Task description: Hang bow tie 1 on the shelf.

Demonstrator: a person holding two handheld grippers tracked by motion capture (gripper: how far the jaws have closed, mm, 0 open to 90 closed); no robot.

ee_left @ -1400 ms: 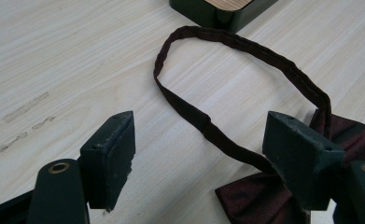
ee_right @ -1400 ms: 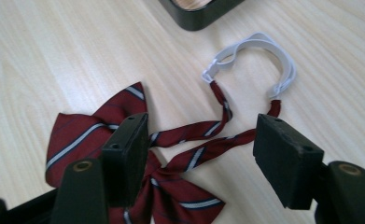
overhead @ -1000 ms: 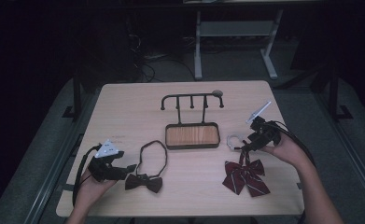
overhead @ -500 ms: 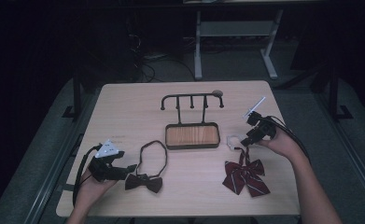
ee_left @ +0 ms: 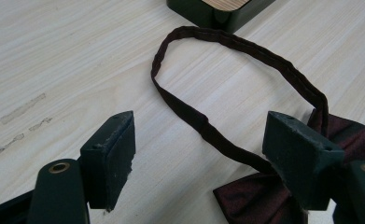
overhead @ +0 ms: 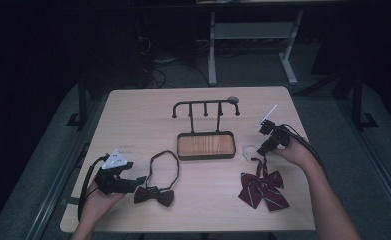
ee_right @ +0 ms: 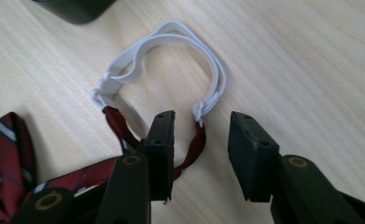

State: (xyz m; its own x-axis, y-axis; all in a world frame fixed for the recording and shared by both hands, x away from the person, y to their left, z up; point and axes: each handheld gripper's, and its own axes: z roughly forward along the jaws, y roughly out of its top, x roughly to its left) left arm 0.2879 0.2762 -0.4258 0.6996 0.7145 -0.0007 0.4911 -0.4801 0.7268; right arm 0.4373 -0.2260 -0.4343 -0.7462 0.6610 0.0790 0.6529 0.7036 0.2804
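Two bow ties lie flat on surface (overhead: 133, 120). Left gripper (ee_left: 201, 158) jaws apart, straddling neck strap of dark maroon bow tie (overhead: 154, 194) at front left. Wooden-based hook stand (overhead: 205, 131) at centre. Right gripper (ee_right: 201, 144) jaws apart over white elastic loop (ee_right: 171, 60) of striped red bow tie (overhead: 263, 189) at front right.
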